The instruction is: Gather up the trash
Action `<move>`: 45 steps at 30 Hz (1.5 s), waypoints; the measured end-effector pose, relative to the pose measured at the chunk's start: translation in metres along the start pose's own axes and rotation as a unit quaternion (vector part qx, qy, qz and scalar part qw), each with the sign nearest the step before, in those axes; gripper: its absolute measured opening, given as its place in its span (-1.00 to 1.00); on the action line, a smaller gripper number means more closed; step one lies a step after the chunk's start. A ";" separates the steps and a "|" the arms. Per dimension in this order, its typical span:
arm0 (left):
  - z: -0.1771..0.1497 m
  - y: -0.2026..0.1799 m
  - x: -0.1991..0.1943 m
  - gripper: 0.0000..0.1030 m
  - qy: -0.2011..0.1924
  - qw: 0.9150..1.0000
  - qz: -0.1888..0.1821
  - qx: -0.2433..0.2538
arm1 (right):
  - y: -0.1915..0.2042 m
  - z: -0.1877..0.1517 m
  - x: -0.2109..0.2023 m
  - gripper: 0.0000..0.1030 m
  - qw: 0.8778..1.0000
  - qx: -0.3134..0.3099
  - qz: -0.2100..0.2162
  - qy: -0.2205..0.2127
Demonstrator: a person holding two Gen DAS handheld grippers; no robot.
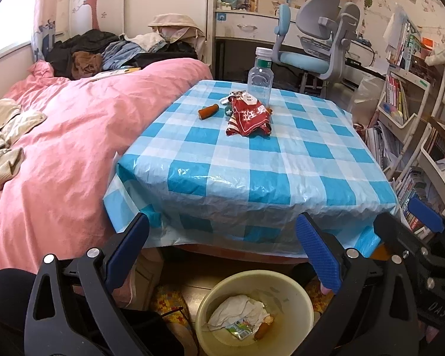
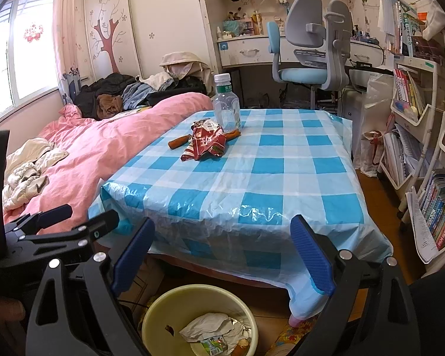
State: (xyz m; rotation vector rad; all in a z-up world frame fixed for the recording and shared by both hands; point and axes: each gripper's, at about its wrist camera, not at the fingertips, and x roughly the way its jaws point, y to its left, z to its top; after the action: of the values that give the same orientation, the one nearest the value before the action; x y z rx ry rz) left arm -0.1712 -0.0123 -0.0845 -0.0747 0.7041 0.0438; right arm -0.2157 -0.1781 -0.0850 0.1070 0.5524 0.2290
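A crumpled red snack wrapper (image 1: 248, 116) lies on the blue checked table (image 1: 281, 166), with an orange sausage piece (image 1: 208, 111) to its left and a clear plastic bottle (image 1: 260, 79) standing behind it. The right wrist view shows the wrapper (image 2: 205, 144), sausage piece (image 2: 179, 141), a second piece (image 2: 233, 133) and the bottle (image 2: 226, 104). A yellow bin (image 1: 253, 311) holding paper and wrappers stands on the floor below the table's near edge (image 2: 198, 322). My left gripper (image 1: 222, 252) and right gripper (image 2: 222, 252) are open and empty, in front of the table above the bin.
A bed with a pink duvet (image 1: 59, 148) lies to the left of the table. A blue desk chair (image 1: 314, 44) stands behind it. White racks of books (image 2: 424, 160) line the right side. The other gripper shows at each view's edge.
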 end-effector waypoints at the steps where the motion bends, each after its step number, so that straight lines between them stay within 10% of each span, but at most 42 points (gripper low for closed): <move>1: 0.001 0.000 0.001 0.85 0.000 1.000 0.000 -0.002 | 0.000 0.000 0.000 0.72 1.000 0.000 0.000 0.001; 29: 0.054 0.023 0.027 0.85 -0.008 0.999 0.012 -0.039 | -0.001 0.014 0.029 0.73 1.000 0.019 0.012 0.015; 45: 0.114 0.051 0.085 0.85 0.014 0.997 0.030 -0.071 | 0.000 0.074 0.130 0.77 0.997 0.037 0.045 0.043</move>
State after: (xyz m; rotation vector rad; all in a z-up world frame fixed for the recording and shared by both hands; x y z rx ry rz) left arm -0.0361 0.0489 -0.0557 -0.1898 0.7307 0.1512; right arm -0.0692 -0.1498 -0.0886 0.1942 0.6430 0.3027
